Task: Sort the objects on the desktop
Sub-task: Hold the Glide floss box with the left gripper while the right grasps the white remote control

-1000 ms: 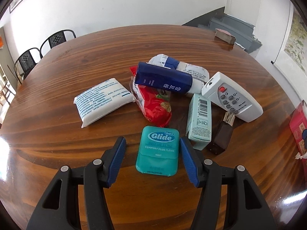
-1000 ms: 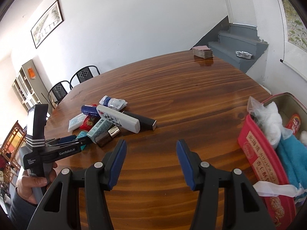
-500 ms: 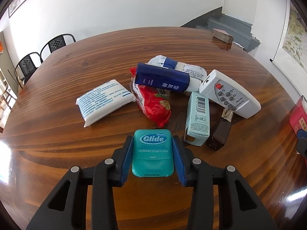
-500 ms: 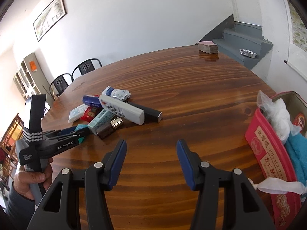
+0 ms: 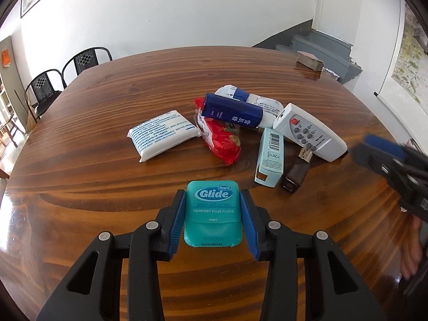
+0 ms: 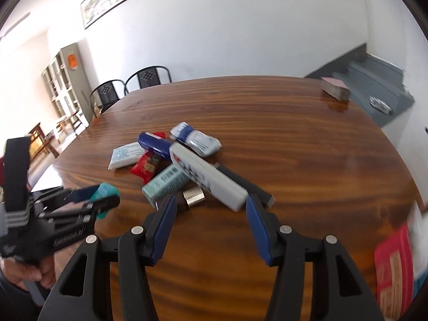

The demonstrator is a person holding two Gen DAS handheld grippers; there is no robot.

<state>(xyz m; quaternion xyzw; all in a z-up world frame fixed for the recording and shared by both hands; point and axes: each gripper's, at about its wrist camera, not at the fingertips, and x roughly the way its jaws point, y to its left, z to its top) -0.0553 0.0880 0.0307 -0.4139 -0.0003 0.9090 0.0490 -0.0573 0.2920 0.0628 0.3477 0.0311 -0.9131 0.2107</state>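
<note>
A teal Glide floss box sits clamped between the blue pads of my left gripper, lifted slightly off the wooden table. In the right wrist view the same left gripper shows at the left with the teal box in it. My right gripper stands open over the table, nothing between its fingers, just short of the white remote and a small brown bottle. It also enters the left wrist view, blurred, as the right gripper.
The pile holds a white tissue pack, a red snack bag, a dark blue tube, a pale green box, the remote and the brown bottle. A red box stands at the right. A card stack lies far back.
My left gripper shut on the floss box and raised it slightly. My right gripper swung left toward the pile and rolled; the red box slid to the frame's edge.
</note>
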